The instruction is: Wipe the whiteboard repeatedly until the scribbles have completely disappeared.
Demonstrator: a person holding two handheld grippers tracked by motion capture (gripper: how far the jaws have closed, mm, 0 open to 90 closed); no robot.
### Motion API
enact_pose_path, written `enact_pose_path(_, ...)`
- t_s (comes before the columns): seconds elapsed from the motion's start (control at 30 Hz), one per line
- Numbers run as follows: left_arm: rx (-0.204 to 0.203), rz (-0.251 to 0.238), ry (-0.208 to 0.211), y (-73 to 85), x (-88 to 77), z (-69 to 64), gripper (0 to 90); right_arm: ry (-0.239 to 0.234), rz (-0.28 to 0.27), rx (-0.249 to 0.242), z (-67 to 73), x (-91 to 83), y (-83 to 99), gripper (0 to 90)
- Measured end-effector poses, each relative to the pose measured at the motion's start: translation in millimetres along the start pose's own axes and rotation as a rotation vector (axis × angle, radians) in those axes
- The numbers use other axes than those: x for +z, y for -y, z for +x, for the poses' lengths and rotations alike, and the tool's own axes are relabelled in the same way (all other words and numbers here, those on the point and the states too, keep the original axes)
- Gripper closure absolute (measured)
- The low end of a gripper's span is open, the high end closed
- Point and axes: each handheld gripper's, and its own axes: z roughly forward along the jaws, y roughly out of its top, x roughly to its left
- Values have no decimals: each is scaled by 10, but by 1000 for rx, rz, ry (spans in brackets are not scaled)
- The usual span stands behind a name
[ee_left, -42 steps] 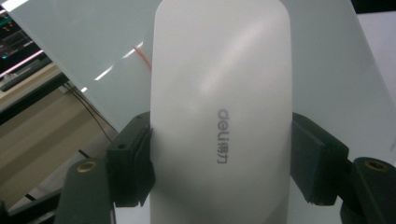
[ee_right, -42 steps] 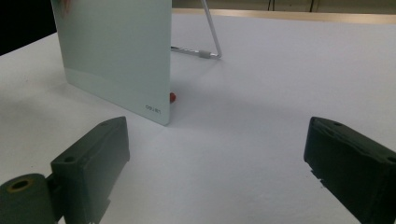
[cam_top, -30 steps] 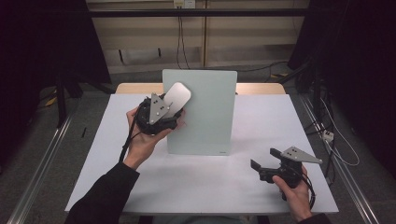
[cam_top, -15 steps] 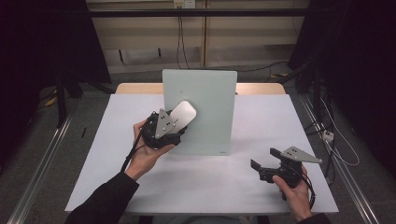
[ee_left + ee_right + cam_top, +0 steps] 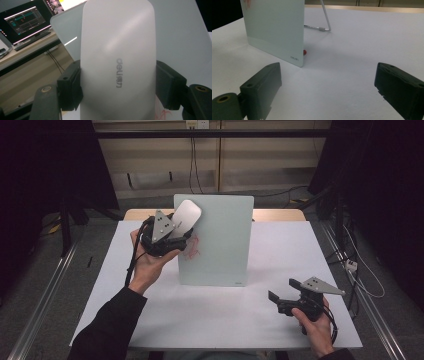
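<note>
My left gripper view cuts off the white eraser (image 5: 117,62) at top and bottom, eraser hiding most of the glass board (image 5: 180,37), red marks (image 5: 194,246) on board too small to read, right gripper (image 5: 327,92) jaws cropped below.

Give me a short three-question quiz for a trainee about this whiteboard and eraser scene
1. What does the left gripper hold?
2. True or false: the right gripper is shut on a marker.
3. What marks show on the glass board? A blue lines, B red scribbles, C none.

Key:
1. A white eraser, clamped between its jaws.
2. False; its jaws stand open with nothing between them, above the table.
3. B, red scribbles beside the eraser.
</note>
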Motion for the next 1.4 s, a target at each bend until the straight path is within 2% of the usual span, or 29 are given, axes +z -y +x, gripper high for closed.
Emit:
enact_pose_path(0.1,-6,18,40,66,4,-55,311,-3,0,-1,1,0,1,73)
enact_pose_path(0.2,54,58,57,182,13,-196,311,-2,0,-1,3,-3,0,73)
enact_pose_path(0.27,57,78,87,252,22,-277,311,-1,1,0,1,3,0,73)
enact_pose_path(0.33,91,102,100,312,33,-361,311,-3,2,-5,8,4,-1,72)
enact_pose_path(0.4,91,107,107,328,37,-390,311,-3,2,-5,8,4,-1,72)
enact_pose_path(0.5,69,91,109,277,39,-333,311,0,1,0,1,5,-1,72)
enact_pose_path(0.6,66,76,77,162,30,-233,312,0,1,-1,2,4,-1,73)
enact_pose_path(0.73,34,47,30,-3,7,-39,311,-1,0,0,0,3,-1,72)
enact_pose_path(0.8,21,39,0,-43,-9,26,312,-2,0,2,-2,0,0,72)
enact_pose_path(0.83,13,37,-2,-47,-11,45,311,-2,1,1,-3,-1,0,72)
enact_pose_path(0.9,39,55,-7,-30,-7,14,312,-1,1,3,-4,-1,1,72)
enact_pose_path(1.03,59,95,38,69,4,-106,312,-1,0,2,-1,-2,0,72)
enact_pose_path(1.1,55,124,81,143,9,-179,312,1,0,0,3,-3,-1,72)
enact_pose_path(1.2,114,173,113,305,31,-374,312,3,-1,3,-6,-4,0,72)
enact_pose_path(1.27,129,187,135,362,42,-441,312,2,-1,3,-6,-4,-1,72)
enact_pose_path(1.33,131,188,131,358,40,-447,312,2,1,-1,-1,-3,-1,72)
enact_pose_path(1.4,110,174,135,315,42,-395,311,2,0,0,3,-2,-2,72)
